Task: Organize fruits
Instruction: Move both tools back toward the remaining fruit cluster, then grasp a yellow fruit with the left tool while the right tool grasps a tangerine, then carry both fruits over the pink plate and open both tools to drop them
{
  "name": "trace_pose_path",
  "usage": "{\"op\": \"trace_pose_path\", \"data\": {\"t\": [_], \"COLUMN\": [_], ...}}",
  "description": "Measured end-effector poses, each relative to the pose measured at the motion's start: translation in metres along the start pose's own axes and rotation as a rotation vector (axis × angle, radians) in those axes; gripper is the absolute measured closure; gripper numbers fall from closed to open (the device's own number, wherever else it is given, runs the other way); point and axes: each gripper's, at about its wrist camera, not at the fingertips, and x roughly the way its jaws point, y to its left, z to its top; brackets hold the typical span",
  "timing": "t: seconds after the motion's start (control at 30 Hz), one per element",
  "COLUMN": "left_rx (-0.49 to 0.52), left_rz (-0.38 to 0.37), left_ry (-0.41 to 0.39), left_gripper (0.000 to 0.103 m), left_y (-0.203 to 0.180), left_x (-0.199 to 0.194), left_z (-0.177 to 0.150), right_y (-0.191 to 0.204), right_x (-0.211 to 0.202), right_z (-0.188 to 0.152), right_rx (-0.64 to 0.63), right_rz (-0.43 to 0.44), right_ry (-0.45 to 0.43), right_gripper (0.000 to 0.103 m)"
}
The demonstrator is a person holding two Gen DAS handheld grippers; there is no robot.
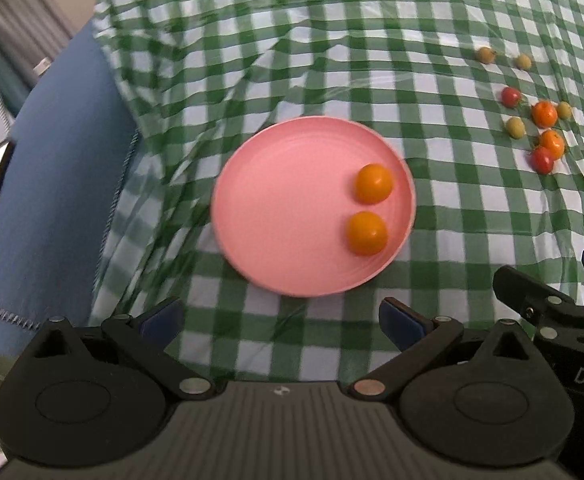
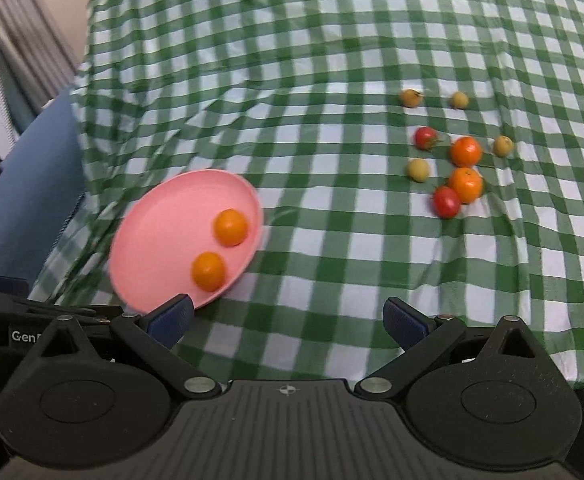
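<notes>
My right claw [image 2: 287, 320] open, empty. Loose fruit cluster [image 2: 452, 168] lies ahead-right, well right of pink plate [image 2: 159, 232]. Left claw [image 1: 281, 322] open, facing plate; right claw nearer cluster.

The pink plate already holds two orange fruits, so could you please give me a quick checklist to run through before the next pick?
1. Right gripper open and empty: ok.
2. Left gripper open and empty: ok.
3. Free room on the pink plate beside its two orange fruits: ok.
4. Loose orange fruit reachable without bumping others: not ok, a red tomato touches it.
5. Tablecloth flat under the pile: not ok, wrinkled.
</notes>
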Motion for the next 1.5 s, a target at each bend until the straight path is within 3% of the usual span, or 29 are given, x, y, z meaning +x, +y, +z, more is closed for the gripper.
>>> {"op": "trace_pose_path", "data": {"t": [0.3, 0.5, 0.63, 0.77, 0.9, 1.17, 1.2, 1.23, 1.27, 1.3, 1.33, 1.37, 1.4, 1.5], "left_rx": [0.061, 0.122, 0.118, 0.133, 0.185, 0.178, 0.174, 0.17, 0.165, 0.162, 0.16, 0.163, 0.166, 0.123], "left_rz": [-0.062, -0.099, -0.195, -0.276, -0.266, -0.292, -0.294, -0.297, -0.301, -0.301, -0.303, -0.311, -0.319, -0.31], "left_ry": [-0.015, -0.038, -0.028, -0.005, 0.03, 0.05, 0.052, 0.053, 0.052, 0.046, 0.031, 0.014, 0.01, 0.05], "left_gripper": [0.0, 0.0, 0.0, 0.0, 0.0, 0.0, 0.0, 0.0, 0.005, 0.008, 0.023, 0.053, 0.073, 0.077], "left_y": [-0.056, -0.107, -0.135, -0.166, -0.198, -0.216, -0.217, -0.217, -0.217, -0.216, -0.215, -0.214, -0.213, -0.205], "left_x": [0.031, 0.066, 0.086, 0.104, 0.128, 0.151, 0.152, 0.154, 0.154, 0.152, 0.148, 0.142, 0.138, 0.13], "left_z": [0.055, 0.103, 0.142, 0.168, 0.177, 0.179, 0.182, 0.185, 0.185, 0.184, 0.182, 0.181, 0.18, 0.174], "right_y": [-0.096, -0.155, -0.163, -0.161, -0.152, -0.161, -0.16, -0.159, -0.158, -0.156, -0.154, -0.153, -0.154, -0.162], "right_x": [0.022, 0.05, 0.073, 0.099, 0.122, 0.127, 0.127, 0.127, 0.127, 0.126, 0.125, 0.122, 0.121, 0.112], "right_z": [0.013, 0.029, 0.041, 0.052, 0.054, 0.051, 0.051, 0.051, 0.051, 0.051, 0.051, 0.048, 0.047, 0.048], "right_rx": [0.094, 0.147, 0.102, 0.05, -0.015, -0.002, -0.012, -0.02, -0.03, -0.041, -0.056, -0.066, -0.056, -0.001], "right_rz": [-0.239, -0.307, -0.326, -0.287, -0.288, -0.316, -0.323, -0.323, -0.319, -0.323, -0.337, -0.351, -0.349, -0.377], "right_ry": [-0.142, -0.207, -0.24, -0.243, -0.252, -0.237, -0.239, -0.24, -0.245, -0.248, -0.247, -0.245, -0.248, -0.279], "right_gripper": [0.001, 0.001, 0.001, 0.005, 0.019, 0.02, 0.022, 0.031, 0.037, 0.054, 0.063, 0.063, 0.064, 0.064]}}
